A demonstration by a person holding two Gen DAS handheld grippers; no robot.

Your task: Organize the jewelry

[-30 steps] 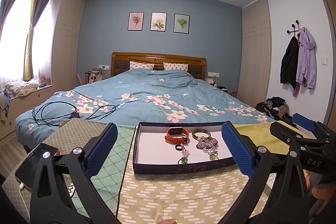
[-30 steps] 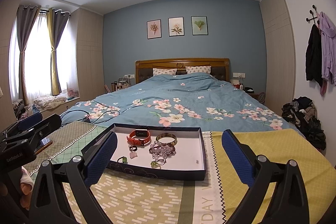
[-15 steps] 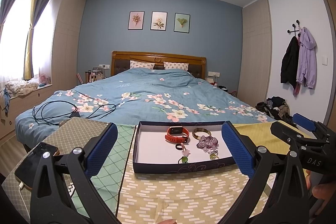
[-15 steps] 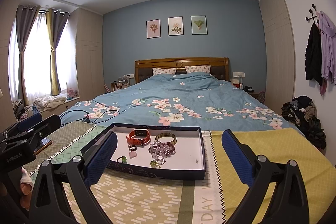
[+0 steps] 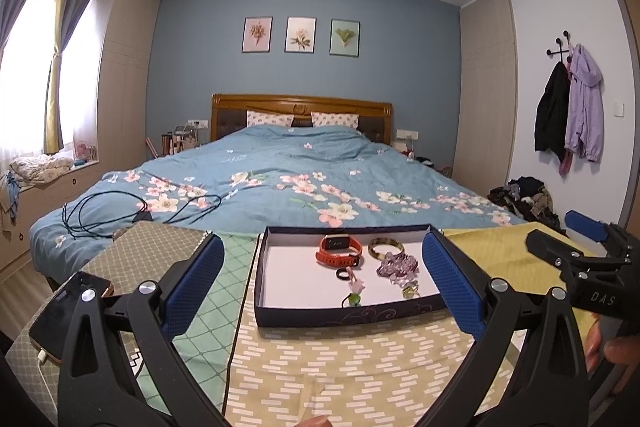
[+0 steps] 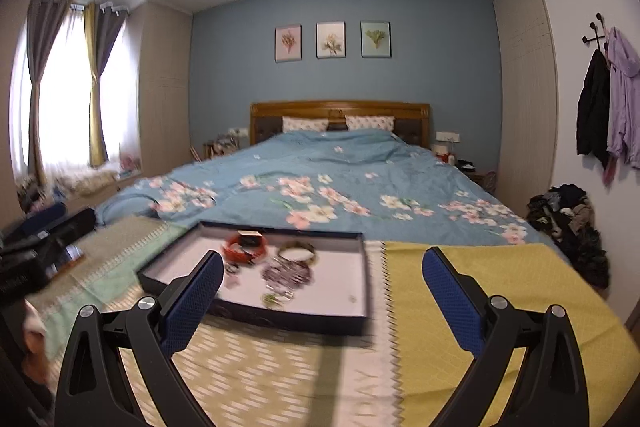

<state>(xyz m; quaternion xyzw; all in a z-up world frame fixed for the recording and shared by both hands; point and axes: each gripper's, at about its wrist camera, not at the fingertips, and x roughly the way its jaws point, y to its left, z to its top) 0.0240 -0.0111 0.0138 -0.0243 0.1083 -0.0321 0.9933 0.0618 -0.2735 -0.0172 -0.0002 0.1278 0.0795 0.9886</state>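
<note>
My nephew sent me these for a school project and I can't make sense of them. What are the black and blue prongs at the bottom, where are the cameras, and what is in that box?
No robot here: a person holds a hand gripper in each hand, with a fisheye camera looking along its two blue-padded fingers. One picture is from the left gripper, the other, blurred, from the right gripper. Both are open and hold nothing. Ahead, on patterned cloths at the foot of a bed, lies a shallow dark tray with an orange watch band, a bangle, purple beads and small rings. A phone lies to the left.
</note>
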